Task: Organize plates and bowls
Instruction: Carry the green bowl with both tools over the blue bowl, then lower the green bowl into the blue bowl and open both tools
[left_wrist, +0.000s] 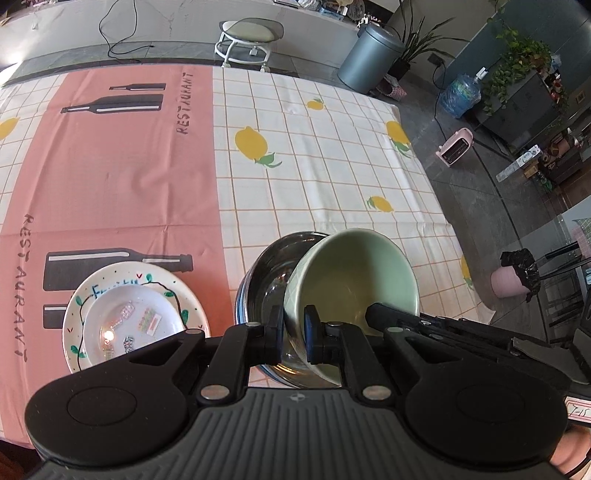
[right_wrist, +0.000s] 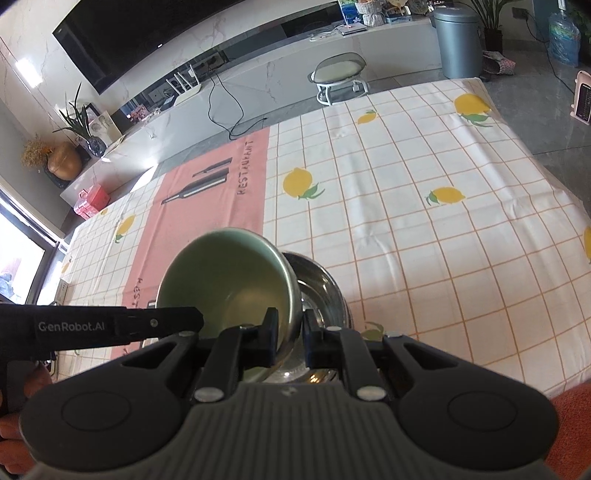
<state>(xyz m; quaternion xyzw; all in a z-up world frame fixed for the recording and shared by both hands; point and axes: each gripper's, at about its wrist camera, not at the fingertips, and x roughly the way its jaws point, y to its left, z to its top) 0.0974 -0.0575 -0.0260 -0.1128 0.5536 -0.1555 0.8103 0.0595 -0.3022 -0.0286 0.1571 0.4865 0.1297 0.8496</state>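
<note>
A green ceramic bowl (left_wrist: 354, 280) is tilted over a steel bowl (left_wrist: 269, 280) on the tablecloth. My left gripper (left_wrist: 294, 332) is shut on the green bowl's near rim. My right gripper (right_wrist: 290, 338) is shut on the same green bowl (right_wrist: 229, 273) at its opposite rim, with the steel bowl (right_wrist: 321, 291) just under and right of it. Each gripper shows in the other's view, the right one (left_wrist: 399, 317) and the left one (right_wrist: 147, 325). A small white plate (left_wrist: 133, 321) lies stacked on a larger decorated plate (left_wrist: 184, 291) to the left.
The table carries a checked lemon cloth (left_wrist: 314, 177) with a pink panel (left_wrist: 122, 166). Its far edge (left_wrist: 258, 74) and right edge (left_wrist: 436, 192) drop to the floor. A white stool (left_wrist: 247, 40) and grey bin (left_wrist: 369, 59) stand beyond.
</note>
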